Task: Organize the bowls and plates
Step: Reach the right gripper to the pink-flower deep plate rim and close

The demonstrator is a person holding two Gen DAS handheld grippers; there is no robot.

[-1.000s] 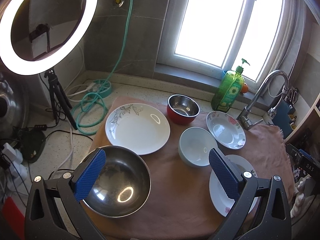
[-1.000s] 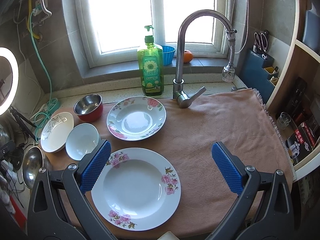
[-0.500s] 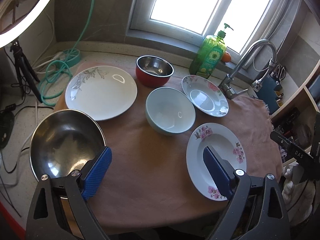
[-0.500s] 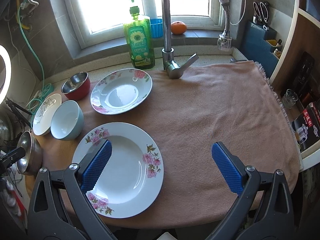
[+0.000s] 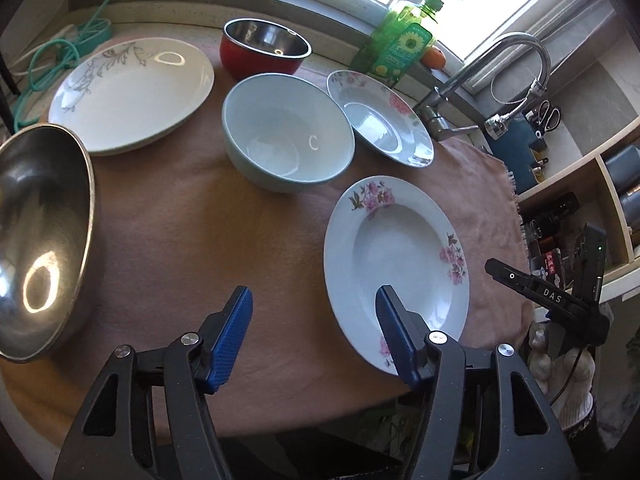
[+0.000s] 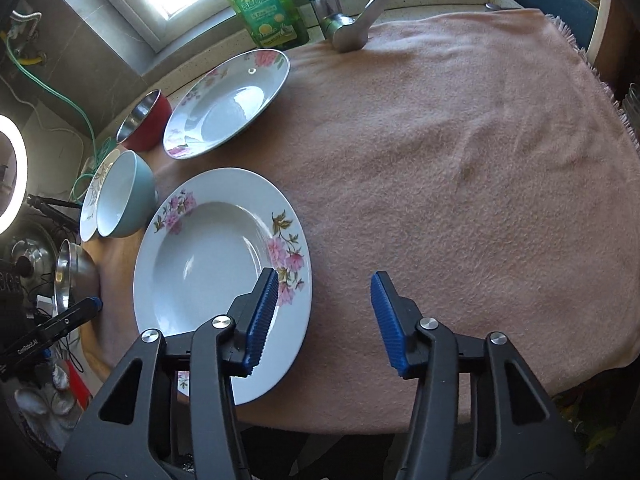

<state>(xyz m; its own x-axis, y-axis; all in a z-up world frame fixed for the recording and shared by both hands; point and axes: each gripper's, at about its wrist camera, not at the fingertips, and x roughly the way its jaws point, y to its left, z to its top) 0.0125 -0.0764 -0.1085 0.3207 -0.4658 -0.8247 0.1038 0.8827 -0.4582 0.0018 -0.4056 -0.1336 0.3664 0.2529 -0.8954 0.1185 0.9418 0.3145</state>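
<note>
A near flowered plate lies on the pink cloth. Behind it stand a light blue bowl, a second flowered plate, a red steel-lined bowl, a white leaf-patterned plate and a large steel bowl. My left gripper is open and empty, its right finger over the near plate's left rim. My right gripper is open and empty, straddling that plate's right rim.
A green soap bottle and a faucet stand at the back by the window. Shelves are at the right. A ring light and cables are at the left.
Both grippers have come lower and closer to the near flowered plate, and their jaws have narrowed while staying open. The dishes have not moved.
</note>
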